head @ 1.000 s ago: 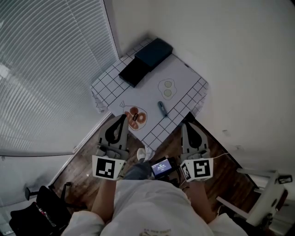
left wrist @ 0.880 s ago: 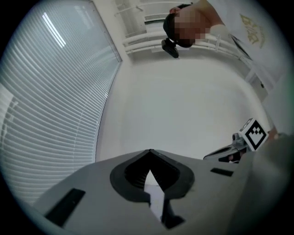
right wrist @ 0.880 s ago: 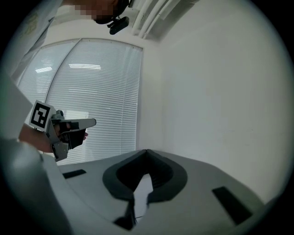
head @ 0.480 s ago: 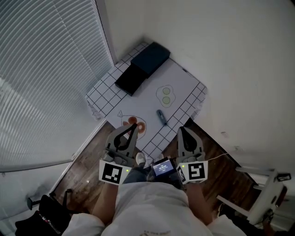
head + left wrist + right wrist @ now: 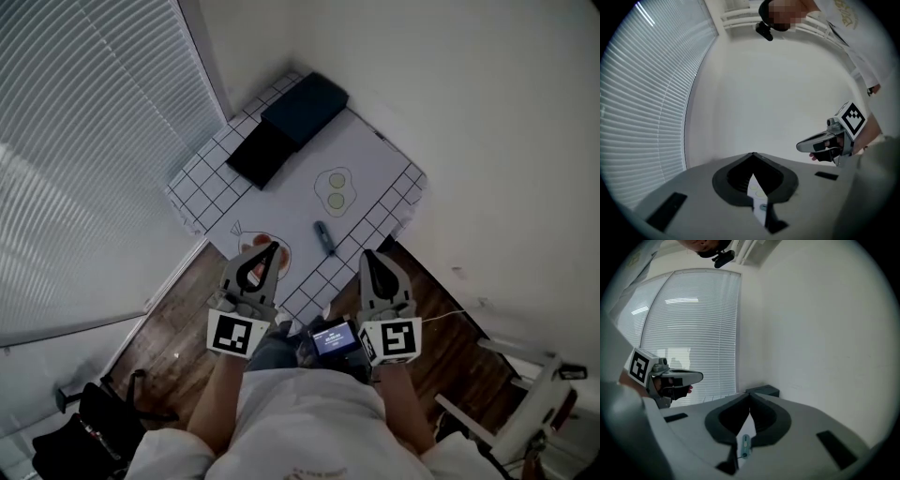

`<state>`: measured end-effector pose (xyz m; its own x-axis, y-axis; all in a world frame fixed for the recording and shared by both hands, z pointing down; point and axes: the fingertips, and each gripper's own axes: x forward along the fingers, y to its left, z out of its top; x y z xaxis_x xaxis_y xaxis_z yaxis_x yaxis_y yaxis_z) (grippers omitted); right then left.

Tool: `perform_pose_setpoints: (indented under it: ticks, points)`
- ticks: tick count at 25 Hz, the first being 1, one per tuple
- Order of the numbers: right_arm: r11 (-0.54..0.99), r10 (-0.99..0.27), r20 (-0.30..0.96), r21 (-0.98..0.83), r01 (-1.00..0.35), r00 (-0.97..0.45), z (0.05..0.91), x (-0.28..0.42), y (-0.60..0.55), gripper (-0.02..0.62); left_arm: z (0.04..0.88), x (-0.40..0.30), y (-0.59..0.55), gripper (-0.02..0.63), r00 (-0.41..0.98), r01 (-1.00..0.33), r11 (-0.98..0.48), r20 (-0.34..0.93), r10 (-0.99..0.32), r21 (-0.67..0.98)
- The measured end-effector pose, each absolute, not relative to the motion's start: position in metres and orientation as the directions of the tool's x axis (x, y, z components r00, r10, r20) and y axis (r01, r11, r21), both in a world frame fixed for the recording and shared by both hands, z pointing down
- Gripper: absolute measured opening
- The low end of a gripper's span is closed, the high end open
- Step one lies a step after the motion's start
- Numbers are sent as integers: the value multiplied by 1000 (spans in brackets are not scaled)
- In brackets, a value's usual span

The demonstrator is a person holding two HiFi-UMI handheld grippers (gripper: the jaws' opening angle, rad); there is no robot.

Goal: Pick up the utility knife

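Observation:
The utility knife (image 5: 324, 237), a small dark teal tool, lies on the white mat (image 5: 366, 150) near the table's front edge. It also shows through the slit between the right jaws as a pale teal utility knife (image 5: 745, 446). My left gripper (image 5: 272, 249) hovers over the mat's near left corner, left of the knife, shut and empty. My right gripper (image 5: 367, 255) is at the table's near edge, just right of the knife, shut and empty too. In the left gripper view the jaw tips of the left gripper (image 5: 753, 154) meet; in the right gripper view so do those of the right gripper (image 5: 750, 394).
A grid-patterned cloth (image 5: 202, 178) covers the small table in the room's corner. A dark blue box (image 5: 305, 105) and a black box (image 5: 260, 155) lie at the back. An egg drawing (image 5: 334, 180) marks the mat. Window blinds (image 5: 84, 141) are on the left, a white wall on the right.
Both grippers have sunk lower and shifted along the table's near edge, still shut. The knife has not moved on the mat.

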<state>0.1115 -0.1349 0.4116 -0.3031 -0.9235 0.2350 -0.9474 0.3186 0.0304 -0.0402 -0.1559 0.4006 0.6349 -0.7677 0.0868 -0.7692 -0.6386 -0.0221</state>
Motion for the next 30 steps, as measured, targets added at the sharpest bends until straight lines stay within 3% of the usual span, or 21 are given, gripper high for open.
perform_pose_setpoints:
  ticks: [14,30]
  points:
    - [370,-842,415,-22,-929,-345,526,121,-159,6,515,-34,-172,6,553,-828,-555,275,-786,79]
    - [410,-725,578,-75,-909,-374,629,103,-160,6,608,-27,-168,6,492,-846,-531,455,-742,50]
